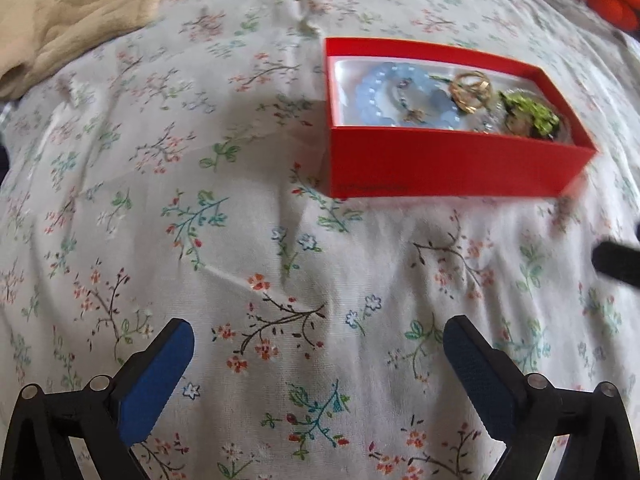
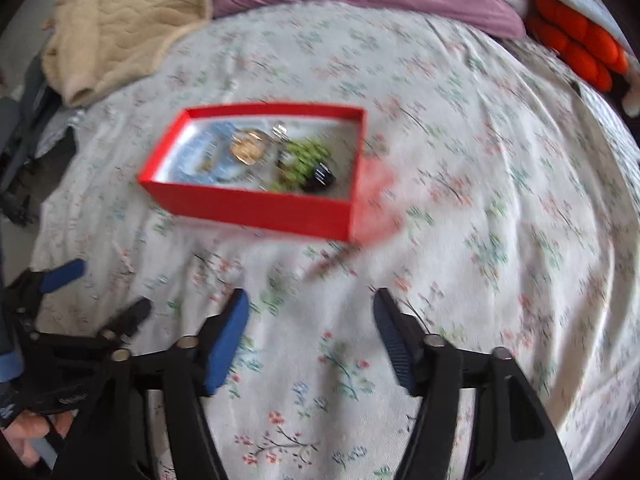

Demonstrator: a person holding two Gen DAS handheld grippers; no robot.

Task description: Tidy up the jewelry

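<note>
Right now my left gripper [image 1: 318, 344] sits at the bottom of its frame with both blue pads spread wide and nothing between them, only the floral bedsheet [image 1: 248, 240] beneath. My right gripper [image 2: 310, 320] is likewise spread wide and empty, low in the centre of its own view, which is badly smeared by motion. In that same view the left gripper shows at the lower left, well short of the box.

Further out, the red box [image 1: 440, 160] lies on the sheet in the upper right of the left view and upper centre of the right view, well apart from both grippers. Inside it I can make out a pale blue bead bracelet [image 1: 384, 88] toward the left end, gold rings [image 1: 470, 90] in the middle and a green beaded piece [image 1: 528, 114] toward the right end; a small dark item beside the green one is too blurred to name. A beige blanket [image 2: 128, 28] is bunched at the upper left.

I judge the jewelry already gathered, so the step in hand looks like settling or finishing the box. To do it well I would let the right side steady until the picture sharpens, approach the box from its long wall, and grip the thin cardboard rim lightly, since the soft bedding will let it tip and spill.
</note>
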